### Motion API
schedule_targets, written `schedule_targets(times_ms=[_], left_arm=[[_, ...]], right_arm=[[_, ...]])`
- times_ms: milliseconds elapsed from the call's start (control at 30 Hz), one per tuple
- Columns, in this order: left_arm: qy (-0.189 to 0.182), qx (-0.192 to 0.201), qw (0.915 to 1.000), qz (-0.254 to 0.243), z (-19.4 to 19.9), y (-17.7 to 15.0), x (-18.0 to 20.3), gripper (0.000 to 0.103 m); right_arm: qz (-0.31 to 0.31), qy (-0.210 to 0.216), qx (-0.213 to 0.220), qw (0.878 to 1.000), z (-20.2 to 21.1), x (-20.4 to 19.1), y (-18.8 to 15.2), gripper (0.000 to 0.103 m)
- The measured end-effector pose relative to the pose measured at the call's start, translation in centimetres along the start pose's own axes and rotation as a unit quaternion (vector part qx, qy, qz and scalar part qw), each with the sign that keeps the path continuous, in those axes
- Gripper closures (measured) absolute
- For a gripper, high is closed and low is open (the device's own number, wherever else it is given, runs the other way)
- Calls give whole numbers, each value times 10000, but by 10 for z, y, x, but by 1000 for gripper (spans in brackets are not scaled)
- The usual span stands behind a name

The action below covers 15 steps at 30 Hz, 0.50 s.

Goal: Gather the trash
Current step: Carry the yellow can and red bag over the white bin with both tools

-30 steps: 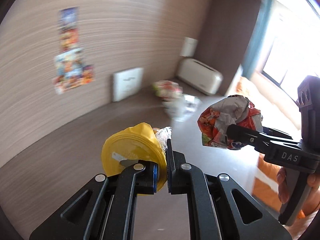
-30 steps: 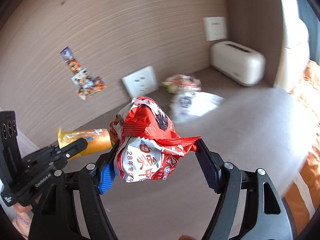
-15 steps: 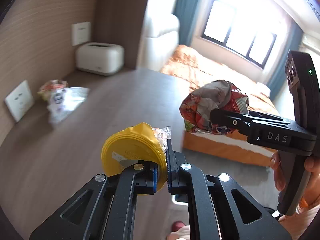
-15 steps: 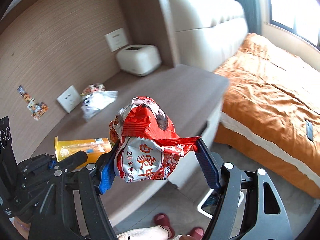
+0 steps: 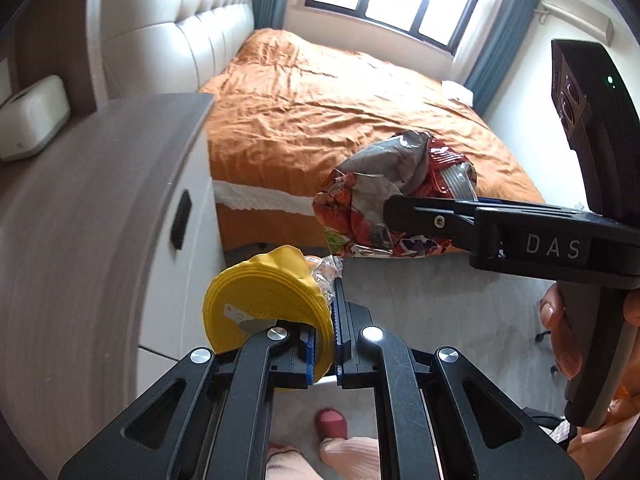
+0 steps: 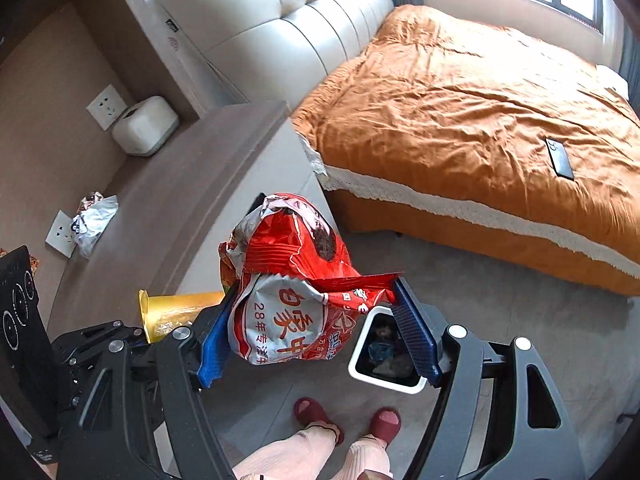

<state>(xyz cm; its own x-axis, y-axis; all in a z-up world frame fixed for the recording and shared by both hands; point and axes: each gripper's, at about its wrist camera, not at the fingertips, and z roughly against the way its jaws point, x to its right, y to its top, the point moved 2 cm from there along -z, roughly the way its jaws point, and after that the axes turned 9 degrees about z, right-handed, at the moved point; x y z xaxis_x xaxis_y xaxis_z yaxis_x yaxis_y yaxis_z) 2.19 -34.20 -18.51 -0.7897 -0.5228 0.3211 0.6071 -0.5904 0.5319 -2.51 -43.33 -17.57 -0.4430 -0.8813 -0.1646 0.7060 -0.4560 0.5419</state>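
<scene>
Left hand-held gripper (image 5: pixel 334 330) clenched tight on a yellow tube wrapper (image 5: pixel 266 312), held in the air beside the worktop (image 5: pixel 80 240) edge. Right hand-held gripper (image 6: pixel 316 332) grasping a crumpled red snack bag (image 6: pixel 292 292) between its blue pads (image 6: pixel 414 334), above the floor (image 6: pixel 520 320). White trash bin (image 6: pixel 386 354) sits on the floor just below the bag, rubbish inside. 1 silver wrapper (image 6: pixel 94 224) lies on the worktop. Orange bed (image 6: pixel 480 100) behind.

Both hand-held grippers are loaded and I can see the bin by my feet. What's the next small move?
Probably lower the right hand-held gripper over the white bin before releasing. Its red snack bag hangs just left of the bin's opening, which already holds trash. The left hand-held gripper can follow with the yellow packet.
</scene>
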Motion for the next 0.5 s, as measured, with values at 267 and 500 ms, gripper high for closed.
schedule_targets(times_ms=[267, 500], left_arm=[[-124, -785, 9958, -450, -98, -27, 22, 97], [-323, -1256, 9900, -562, -183, -58, 16, 97]], right_arm=[[-340, -181, -466, 9982, -56, 52, -32, 30], [-272, -303, -896, 9951, -127, 83, -68, 30]])
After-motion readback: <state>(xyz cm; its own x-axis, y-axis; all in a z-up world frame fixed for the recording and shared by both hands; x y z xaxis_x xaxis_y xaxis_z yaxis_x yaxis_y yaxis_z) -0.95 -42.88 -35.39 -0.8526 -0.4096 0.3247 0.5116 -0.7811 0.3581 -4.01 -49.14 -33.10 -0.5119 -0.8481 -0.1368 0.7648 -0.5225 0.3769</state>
